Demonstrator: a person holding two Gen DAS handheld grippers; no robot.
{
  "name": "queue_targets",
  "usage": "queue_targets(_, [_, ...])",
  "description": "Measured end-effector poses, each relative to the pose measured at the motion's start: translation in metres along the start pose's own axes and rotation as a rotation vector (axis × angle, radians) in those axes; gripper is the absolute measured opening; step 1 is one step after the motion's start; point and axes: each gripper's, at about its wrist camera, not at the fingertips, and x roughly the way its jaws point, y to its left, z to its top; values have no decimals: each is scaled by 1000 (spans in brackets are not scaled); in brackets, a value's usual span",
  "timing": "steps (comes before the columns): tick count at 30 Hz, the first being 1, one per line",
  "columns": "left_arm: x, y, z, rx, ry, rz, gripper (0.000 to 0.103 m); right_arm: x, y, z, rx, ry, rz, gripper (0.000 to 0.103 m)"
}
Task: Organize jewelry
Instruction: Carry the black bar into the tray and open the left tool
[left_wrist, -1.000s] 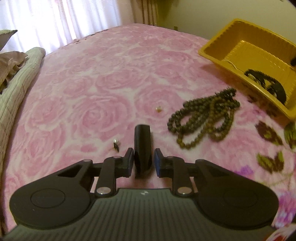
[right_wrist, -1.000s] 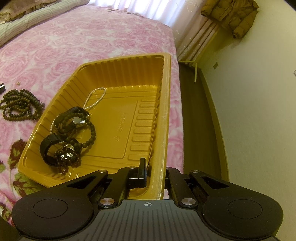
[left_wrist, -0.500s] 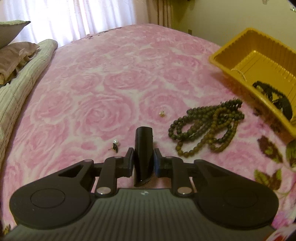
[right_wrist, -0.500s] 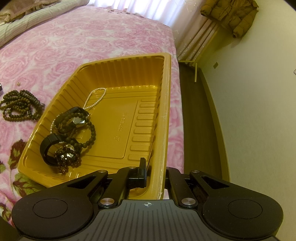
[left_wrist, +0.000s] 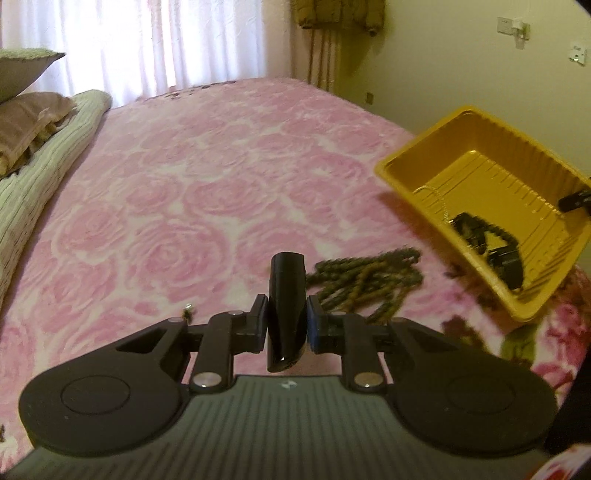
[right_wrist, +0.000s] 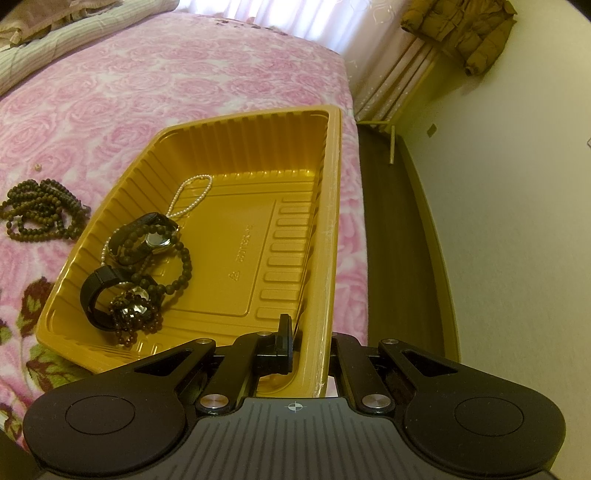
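Blurring smears the left wrist view: the dark bead necklace on the bedspread reads as streaks, and its near end is cut off behind the left gripper. A tiny earring-like piece sits just past the left finger, too small to make out. The tray contents in that view are only dark smudges. The right gripper shows there as a black stub at the tray's far edge, mostly out of frame.

The left gripper is narrowly parted and clamped on a glossy black curved piece, likely a bangle or clip; hard to tell which. It stands upright between the pads, its lower end hidden by the gripper body, raised off the bedspread.

The right gripper is closed tight on the near right wall of the yellow tray; one finger inside, the other hidden behind the wall.

Tray contents, all bunched in the left near part: a pearl strand, partly under a watch, a black band, a dark bead bracelet, and a sparkly beaded piece. The right half of the tray floor is bare.

The bead necklace lies on the bedspread just left of the tray, apart from it. A small pale speck lies beyond it.
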Motion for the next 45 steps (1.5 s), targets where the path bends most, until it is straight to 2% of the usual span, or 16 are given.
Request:
queue_targets(5, [0,-20,12,6,-22,-58,19,0,0,0,1,-1,1,4])
queue_targets(16, [22,-105,39,57,-28,-304,19,-1,0,0,2,-3,8,4])
queue_targets(21, [31,-135,46,99,-16,-379,19,-1,0,0,1,-4,7,4])
queue_targets(27, [39,-151,48,129,-8,-406,19,-1,0,0,2,-3,8,4])
queue_targets(45, [44,-166,48,165,-7,-424,19,1,-1,0,3,-1,11,4])
